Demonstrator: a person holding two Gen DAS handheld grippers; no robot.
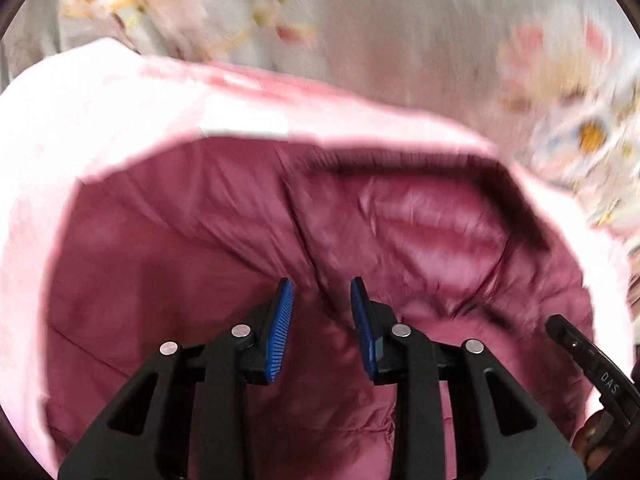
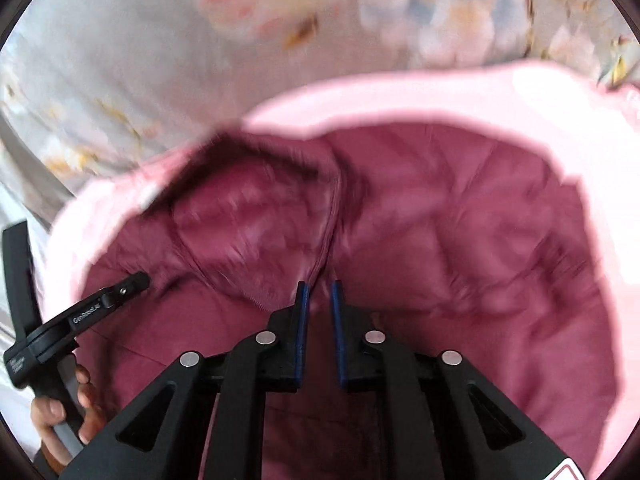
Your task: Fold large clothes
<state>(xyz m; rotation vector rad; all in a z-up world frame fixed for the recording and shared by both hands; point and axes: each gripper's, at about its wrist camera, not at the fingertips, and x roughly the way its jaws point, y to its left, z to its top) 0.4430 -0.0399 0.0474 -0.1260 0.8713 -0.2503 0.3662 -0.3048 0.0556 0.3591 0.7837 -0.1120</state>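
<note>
A pink padded jacket lies spread on a bed, its dark rose quilted lining (image 1: 224,240) facing up and its pale pink outer shell (image 1: 100,120) around the edge. It also shows in the right wrist view (image 2: 460,220). My left gripper (image 1: 322,288) hovers just over the lining with its blue pads apart and nothing between them. My right gripper (image 2: 319,288) has its pads close together on a raised seam ridge of the lining (image 2: 328,236). Both views are motion-blurred.
A floral bedsheet (image 1: 400,32) covers the bed beyond the jacket, also in the right wrist view (image 2: 120,60). The other gripper's handle and the person's hand (image 2: 60,412) show at the lower left of the right wrist view.
</note>
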